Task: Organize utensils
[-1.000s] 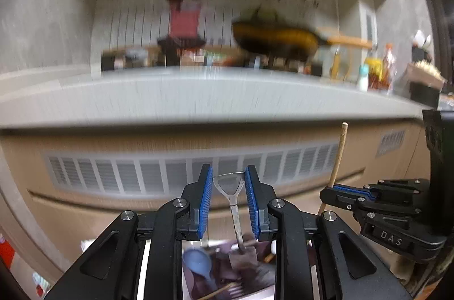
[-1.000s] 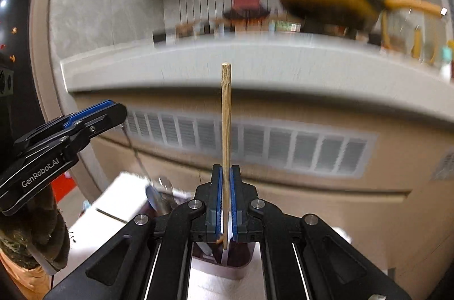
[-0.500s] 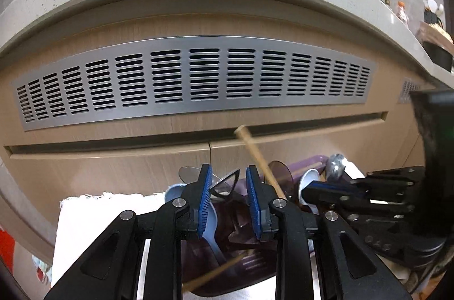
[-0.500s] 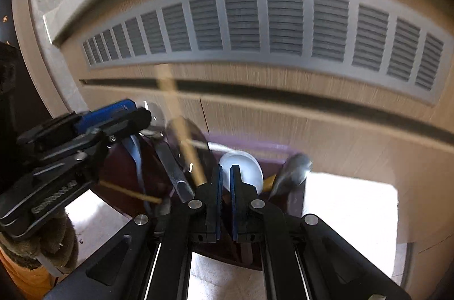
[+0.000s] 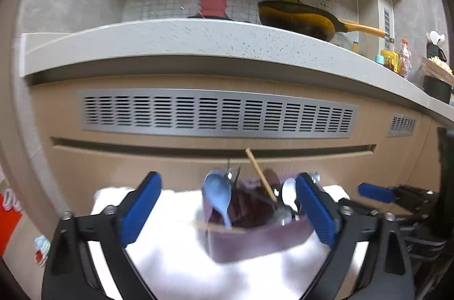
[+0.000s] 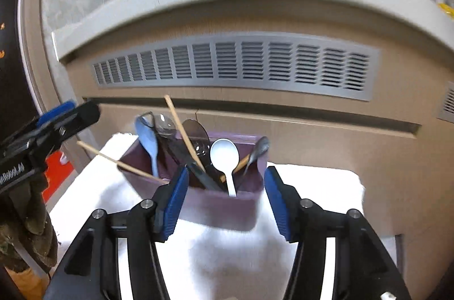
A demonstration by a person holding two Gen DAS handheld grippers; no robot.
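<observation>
A purple utensil holder (image 6: 227, 203) stands on a white towel (image 6: 227, 257); it also shows in the left wrist view (image 5: 255, 243). In it stand a blue spoon (image 6: 147, 141), a white spoon (image 6: 224, 155), metal spoons, a dark peeler and wooden chopsticks (image 6: 184, 132). My right gripper (image 6: 225, 203) is open and empty just in front of the holder. My left gripper (image 5: 227, 209) is open and empty, its jaws wide on either side of the holder. The blue spoon (image 5: 218, 195) and a chopstick (image 5: 261, 175) show there too.
A wooden cabinet front with a metal vent grille (image 5: 215, 112) rises behind the towel, under a grey counter edge (image 5: 198, 42). A yellow pan (image 5: 300, 19) sits on the counter. The other gripper shows at the left of the right wrist view (image 6: 51, 127).
Both grippers have opened wide. The peeler and the chopstick they held now stand in the holder. Both grippers have drawn back from the holder.
</observation>
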